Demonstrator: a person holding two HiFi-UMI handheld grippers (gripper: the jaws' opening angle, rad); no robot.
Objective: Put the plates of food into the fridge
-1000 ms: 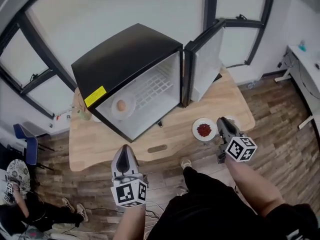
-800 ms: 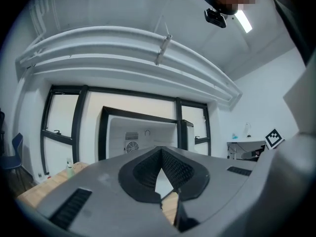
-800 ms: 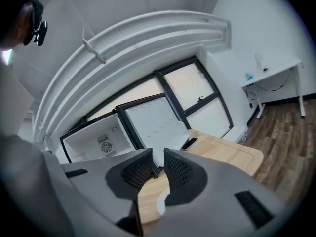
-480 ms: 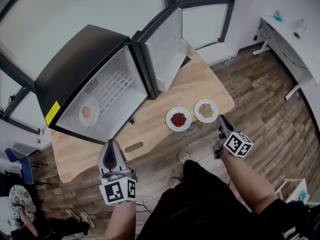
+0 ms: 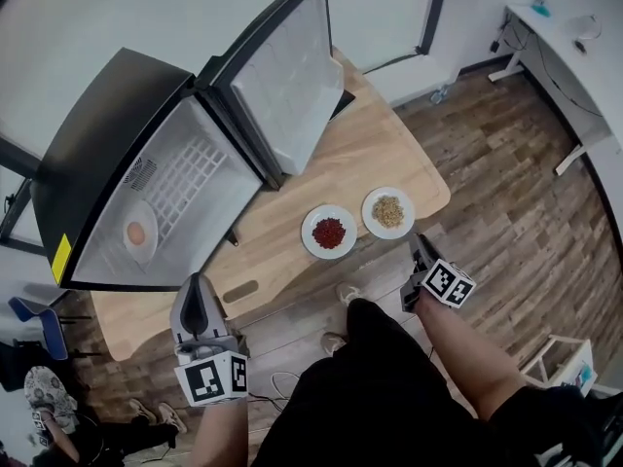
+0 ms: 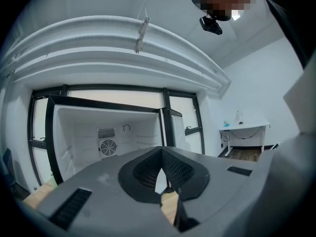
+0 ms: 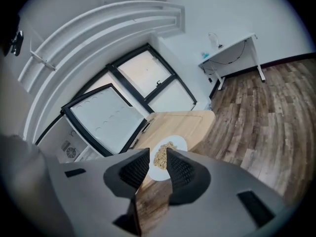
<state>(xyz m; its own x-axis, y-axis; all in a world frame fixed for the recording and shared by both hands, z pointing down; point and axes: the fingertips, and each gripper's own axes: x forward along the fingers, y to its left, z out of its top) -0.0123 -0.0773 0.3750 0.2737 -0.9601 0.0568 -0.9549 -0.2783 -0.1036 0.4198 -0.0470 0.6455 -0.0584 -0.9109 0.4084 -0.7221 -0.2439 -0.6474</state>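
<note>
White round plate of beige grains (image 5: 388,211) is being targeted by the empty right claw (image 7: 157,157), jaws just opening. It is likely rigid and slippery, so the near rim is being favoured.

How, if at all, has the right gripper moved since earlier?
Yes: the right gripper drew back off the tan-food plate towards the person, fingers just opening, empty.

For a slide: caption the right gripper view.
Right gripper, jaws just opened wider, empty, aims at the plate of grains.

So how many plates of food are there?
3. The egg plate lies inside the fridge; the red plate and the tan plate sit side by side on the table. I see no others.
</note>
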